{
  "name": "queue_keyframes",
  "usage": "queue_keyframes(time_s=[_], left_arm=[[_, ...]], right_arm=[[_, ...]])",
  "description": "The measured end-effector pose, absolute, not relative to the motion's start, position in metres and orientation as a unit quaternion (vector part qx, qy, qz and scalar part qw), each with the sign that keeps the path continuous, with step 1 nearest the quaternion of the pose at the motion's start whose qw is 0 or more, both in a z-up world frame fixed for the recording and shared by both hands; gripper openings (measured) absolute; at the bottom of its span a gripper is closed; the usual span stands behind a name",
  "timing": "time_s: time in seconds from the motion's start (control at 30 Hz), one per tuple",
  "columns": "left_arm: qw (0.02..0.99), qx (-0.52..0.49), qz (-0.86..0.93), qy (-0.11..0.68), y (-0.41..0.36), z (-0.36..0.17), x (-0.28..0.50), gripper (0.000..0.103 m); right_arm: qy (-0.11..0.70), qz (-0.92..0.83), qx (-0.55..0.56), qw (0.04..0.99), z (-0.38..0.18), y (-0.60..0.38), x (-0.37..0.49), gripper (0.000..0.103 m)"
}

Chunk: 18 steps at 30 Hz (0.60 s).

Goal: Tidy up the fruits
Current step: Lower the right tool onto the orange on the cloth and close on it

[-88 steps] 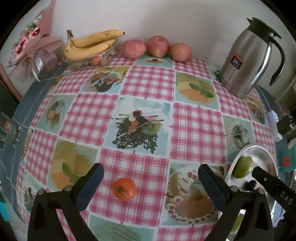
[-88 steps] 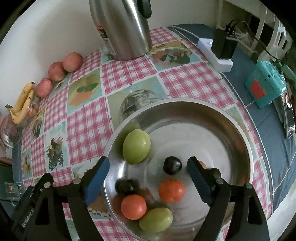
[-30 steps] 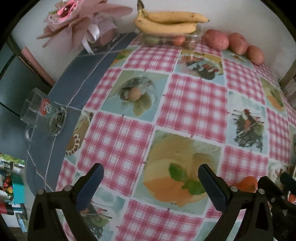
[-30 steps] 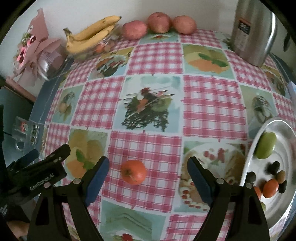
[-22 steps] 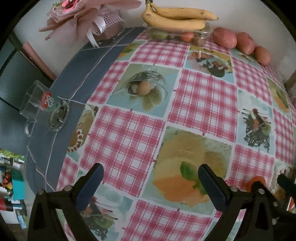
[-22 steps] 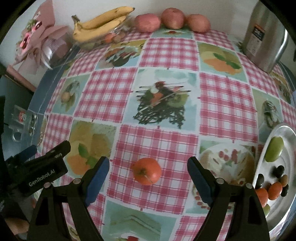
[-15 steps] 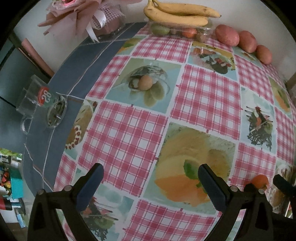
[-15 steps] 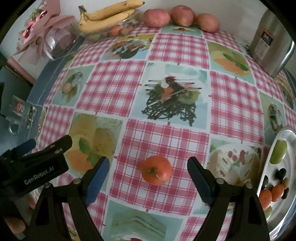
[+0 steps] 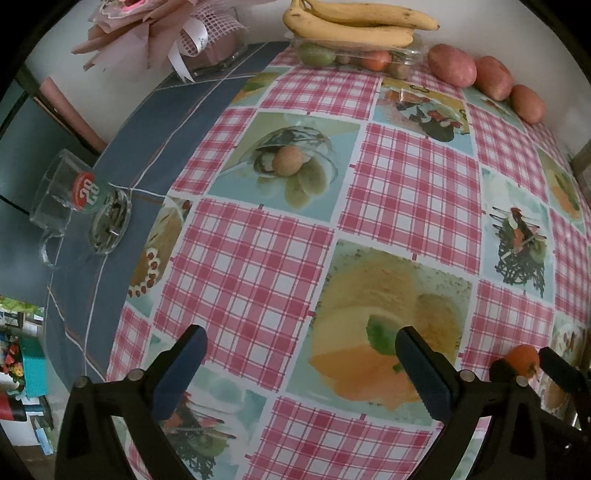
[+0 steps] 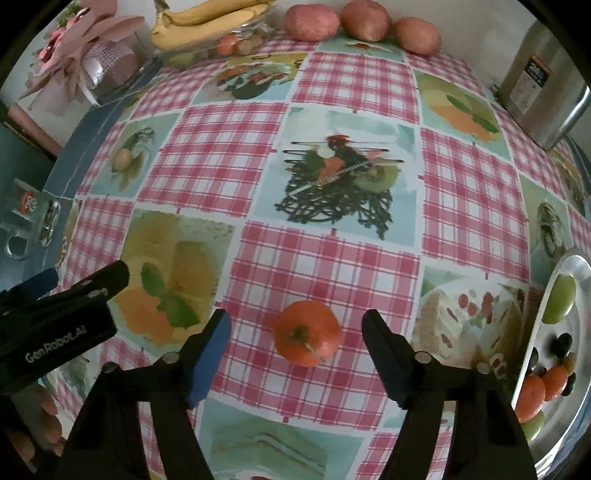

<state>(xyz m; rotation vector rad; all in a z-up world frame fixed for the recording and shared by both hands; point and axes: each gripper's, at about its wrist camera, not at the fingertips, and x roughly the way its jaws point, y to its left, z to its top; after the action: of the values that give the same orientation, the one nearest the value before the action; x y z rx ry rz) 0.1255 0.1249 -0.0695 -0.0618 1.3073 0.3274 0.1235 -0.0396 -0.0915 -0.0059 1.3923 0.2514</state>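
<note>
An orange tangerine (image 10: 306, 332) lies on the checked tablecloth (image 10: 317, 258). My right gripper (image 10: 297, 338) is open, its two fingers either side of the tangerine without touching it. The tangerine also shows in the left wrist view (image 9: 521, 360), between the right gripper's fingers. My left gripper (image 9: 299, 363) is open and empty over the cloth to the left; it also shows in the right wrist view (image 10: 85, 291). A steel bowl (image 10: 554, 280) at the right edge holds green, orange and dark fruits.
Bananas (image 9: 354, 22) on a clear fruit box and three red apples (image 9: 452, 64) line the back wall. A steel thermos (image 10: 543, 81) stands back right. A glass mug (image 9: 62, 195) and a pink bouquet (image 9: 147, 26) sit at the left.
My right gripper has moved forward and down, so the tangerine now lies between its fingers. My left gripper has shifted slightly; both stay open.
</note>
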Motion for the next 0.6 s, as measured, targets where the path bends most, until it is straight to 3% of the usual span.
queue_keyframes(time_s=[0.17,0.27,0.5,0.6], left_arm=[[0.782,-0.027,0.147,0.606,0.122,-0.069,0.126,0.103],[0.782,-0.025,0.144,0.606,0.120,-0.070,0.126,0.103],[0.783,-0.024,0.137,0.606,0.116,-0.068,0.127,0.103],[0.782,-0.023,0.130,0.609,0.113,-0.070,0.129,0.103]], right_arm=[[0.646,0.109,0.007,0.755,-0.096,-0.044,0.125,0.064],[0.649,0.112,0.013,0.752,-0.096,-0.051,0.122,0.051],[0.650,0.121,0.026,0.750,-0.093,-0.053,0.120,0.038],[0.651,0.122,0.030,0.749,-0.093,-0.052,0.120,0.038]])
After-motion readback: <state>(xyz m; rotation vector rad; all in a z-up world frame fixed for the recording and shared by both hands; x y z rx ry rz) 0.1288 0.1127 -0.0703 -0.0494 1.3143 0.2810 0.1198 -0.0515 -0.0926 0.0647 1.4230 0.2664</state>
